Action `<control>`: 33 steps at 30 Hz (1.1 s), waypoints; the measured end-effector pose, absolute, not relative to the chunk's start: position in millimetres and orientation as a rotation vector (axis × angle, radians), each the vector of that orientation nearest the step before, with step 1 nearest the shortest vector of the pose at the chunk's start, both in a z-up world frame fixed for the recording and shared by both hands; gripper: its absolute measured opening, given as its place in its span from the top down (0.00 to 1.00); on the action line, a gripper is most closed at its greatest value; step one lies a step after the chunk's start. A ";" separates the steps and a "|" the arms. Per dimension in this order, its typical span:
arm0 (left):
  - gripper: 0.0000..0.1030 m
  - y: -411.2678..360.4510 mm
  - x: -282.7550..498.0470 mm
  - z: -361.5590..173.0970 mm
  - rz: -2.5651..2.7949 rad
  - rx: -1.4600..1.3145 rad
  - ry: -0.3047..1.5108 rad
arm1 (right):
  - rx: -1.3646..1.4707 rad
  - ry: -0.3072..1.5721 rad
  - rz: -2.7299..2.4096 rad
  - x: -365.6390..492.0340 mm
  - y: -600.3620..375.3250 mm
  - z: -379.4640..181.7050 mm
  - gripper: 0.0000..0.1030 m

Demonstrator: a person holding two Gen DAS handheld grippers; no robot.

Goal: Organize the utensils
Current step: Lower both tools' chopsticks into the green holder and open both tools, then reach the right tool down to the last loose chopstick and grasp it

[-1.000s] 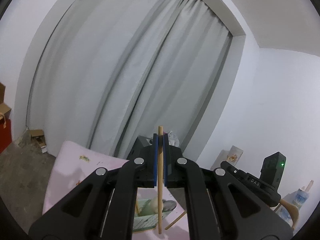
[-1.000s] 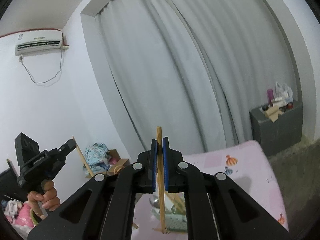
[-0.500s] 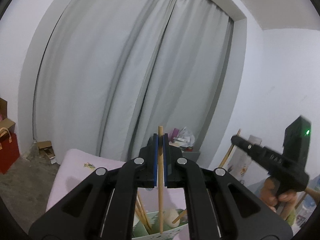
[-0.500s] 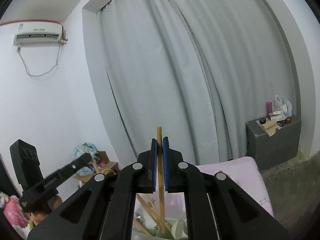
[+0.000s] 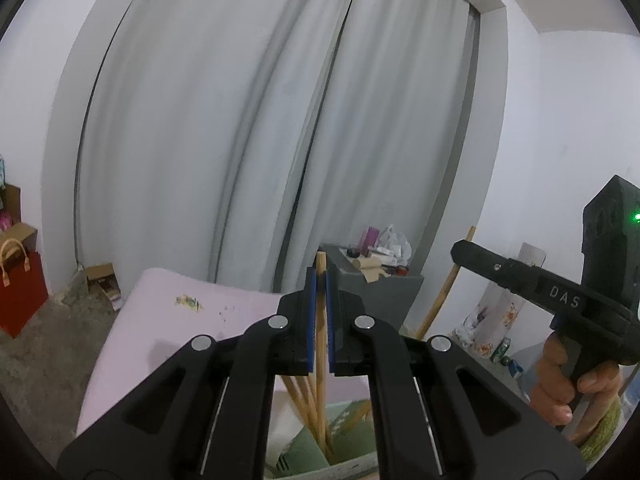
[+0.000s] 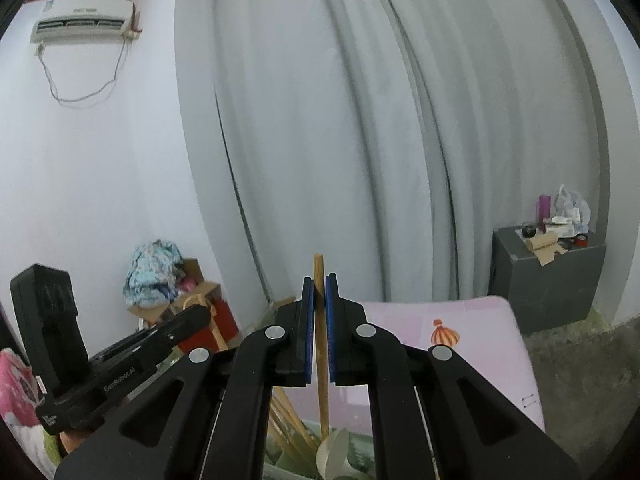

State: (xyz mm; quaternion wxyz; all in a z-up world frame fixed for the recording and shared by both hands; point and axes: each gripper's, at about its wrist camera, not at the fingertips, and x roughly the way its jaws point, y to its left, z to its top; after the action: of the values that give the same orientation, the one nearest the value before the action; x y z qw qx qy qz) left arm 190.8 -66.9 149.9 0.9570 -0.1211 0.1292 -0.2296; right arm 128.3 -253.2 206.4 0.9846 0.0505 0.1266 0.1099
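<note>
Upright, each tool [image 5: 319,320] [image 6: 319,328] clamps 1 chopstick [image 5: 320,360] [image 6: 322,392]

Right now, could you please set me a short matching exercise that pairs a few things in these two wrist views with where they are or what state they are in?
Things:
1. chopstick
2. air conditioner
3. red bag
4. roll of brown paper

Places or states:
A. on the floor by the wall
B. clamped upright in the left hand-held gripper
C. lying on the grey cabinet
D. mounted high on the wall

Pairs: 1-B, 2-D, 3-A, 4-C
</note>
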 end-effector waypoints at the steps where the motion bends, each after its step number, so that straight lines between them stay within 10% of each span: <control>1: 0.97 -64.8 192.0 146.7 -0.468 -0.248 0.273 | 0.100 0.265 0.223 130.1 -253.5 202.6 0.94; 4: 0.92 -59.3 193.2 133.1 -0.474 -0.261 0.317 | 0.103 0.324 0.223 135.0 -253.2 186.4 0.93; 7: 0.66 -49.8 189.1 125.0 -0.470 -0.288 0.346 | 0.109 0.359 0.232 134.7 -254.7 178.4 0.77; 14: 0.53 -15.2 162.6 117.1 -0.437 -0.350 0.351 | 0.145 0.317 0.216 106.8 -268.2 185.0 0.64; 33: 0.61 -10.8 219.8 -58.1 -0.172 -0.007 0.882 | 0.403 0.421 0.105 0.8 -315.1 84.2 0.64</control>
State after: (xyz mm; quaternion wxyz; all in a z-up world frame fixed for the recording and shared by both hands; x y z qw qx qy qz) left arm 219.8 -10.8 -58.1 0.9007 -0.0035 0.4265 -0.0829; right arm 0.8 -315.1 84.2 0.9565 0.1985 0.2074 0.0518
